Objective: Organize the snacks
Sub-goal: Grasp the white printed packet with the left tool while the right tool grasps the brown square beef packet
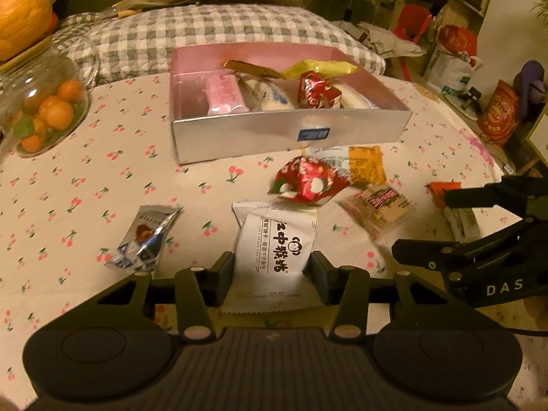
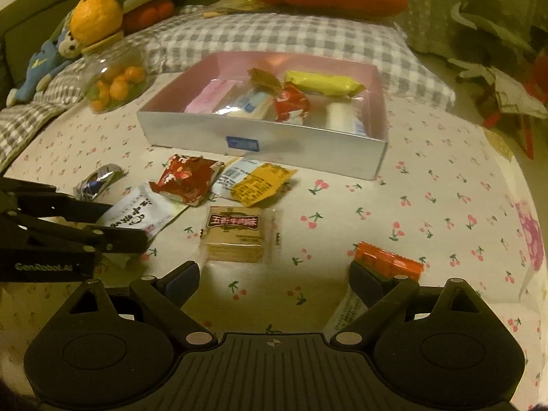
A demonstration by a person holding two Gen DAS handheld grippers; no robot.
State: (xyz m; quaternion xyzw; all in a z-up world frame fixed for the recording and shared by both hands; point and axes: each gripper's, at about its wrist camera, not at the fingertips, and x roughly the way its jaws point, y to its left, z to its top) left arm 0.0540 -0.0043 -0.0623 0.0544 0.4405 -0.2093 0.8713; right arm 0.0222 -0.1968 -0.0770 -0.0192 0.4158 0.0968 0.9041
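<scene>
Left gripper [image 1: 272,267] has the white packet [image 1: 274,246] between its pads; jaws closed in on both side edges of the wrapper, so this reads as grasping the packet, which still lies flat on the tabletop [image 1: 102,171], just in front of the box [image 1: 291,130] and a little toward the camera. Right gripper [image 2: 274,282] is released, jaws wide, nothing between them; bare cloth under the gap.

Step in hand, as I judge it: lift the white packet and carry it into the box. To do it well:
- Squeeze gently; the wrapper is puffy and will likely crumple or slide if only its crimped edge is caught.
- Lift straight up before moving toward the box, since the red wrapper [image 1: 308,183] overlaps or touches the packet's far end and could be dragged along.
- Clear the box's near wall, then drop into the free left part beside the pink packet [image 1: 224,94].
- Keep the right gripper off to the side; its fingers already reach in close on the right of the packet.

What each view adds:
- Left wrist view shows the pads on the packet's sides and the silver candy [image 1: 145,241] left of it; the box's contents are foreshortened.
- Right wrist view shows the tan cracker pack [image 2: 236,236] ahead of the open jaws, the orange packet [image 2: 387,262] touching or just beside the right finger, and the yellow packet [image 2: 260,183] near the box wall. It also shows the left gripper from the side, but not its pads' contact.
</scene>
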